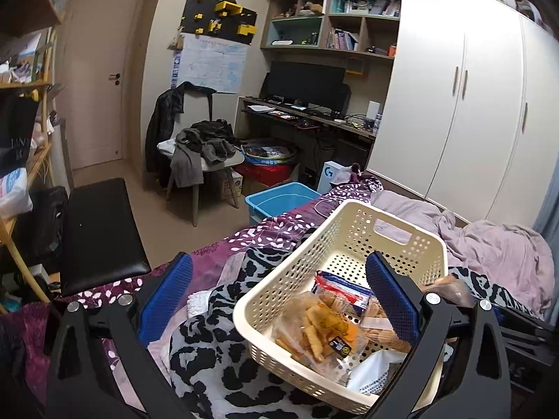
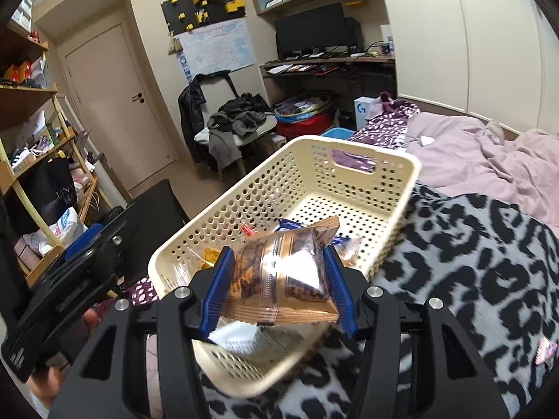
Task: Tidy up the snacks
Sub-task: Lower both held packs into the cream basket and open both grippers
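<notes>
A cream perforated basket (image 1: 353,230) (image 2: 265,188) rests on a leopard-print blanket on the bed. Inside lie a clear bag of yellow crinkle snacks (image 1: 314,328), a blue-and-white packet (image 1: 344,288) and a white packet (image 1: 374,372). My left gripper (image 1: 279,296) is open, one blue finger outside the basket's left wall and the other over its contents. Above the basket's near end, my right gripper (image 2: 279,286) is shut on a clear-wrapped brown pastry packet (image 2: 279,279). Other wrappers in the basket show behind it.
A small pink wrapped snack (image 2: 545,349) lies on the blanket at the right. Lilac bedding (image 2: 489,160) is bunched beyond the basket. A black bench (image 1: 101,230), a chair piled with clothes (image 1: 206,146) and a blue bin (image 1: 279,199) stand on the floor. The left gripper's body and a hand (image 2: 49,384) sit at lower left.
</notes>
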{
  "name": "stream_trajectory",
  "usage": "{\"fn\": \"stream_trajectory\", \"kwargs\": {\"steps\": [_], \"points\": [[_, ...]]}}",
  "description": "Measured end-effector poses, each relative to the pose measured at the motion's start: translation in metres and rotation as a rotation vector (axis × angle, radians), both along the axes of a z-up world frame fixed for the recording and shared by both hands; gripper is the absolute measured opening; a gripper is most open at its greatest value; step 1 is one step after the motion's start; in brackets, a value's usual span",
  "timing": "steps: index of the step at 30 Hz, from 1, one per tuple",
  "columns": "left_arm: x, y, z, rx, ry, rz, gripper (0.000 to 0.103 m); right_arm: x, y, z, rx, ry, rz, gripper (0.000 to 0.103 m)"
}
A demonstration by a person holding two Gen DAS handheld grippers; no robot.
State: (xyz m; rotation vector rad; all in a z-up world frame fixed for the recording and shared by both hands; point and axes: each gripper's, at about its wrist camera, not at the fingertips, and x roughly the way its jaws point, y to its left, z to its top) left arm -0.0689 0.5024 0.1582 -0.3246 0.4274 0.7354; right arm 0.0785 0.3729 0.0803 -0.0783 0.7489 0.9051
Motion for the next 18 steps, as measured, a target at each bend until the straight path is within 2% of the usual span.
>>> {"fn": "stream_trajectory", "kwargs": {"steps": [1,4,18], "points": [[-0.002,0.002,-0.001,-0.005,-0.003,0.004,0.100,0.002,0.005,-0.002,-0.002,0.006,0.001,0.054],[-0.004,0.006,-0.002,-0.018,-0.008,0.009,0.100,0.005,0.006,-0.006,0.019,0.029,-0.003,0.074],[-0.001,-0.001,-0.002,-0.004,-0.008,0.000,0.100,0.005,-0.036,-0.012,0.041,0.045,-0.085,0.074]]}}
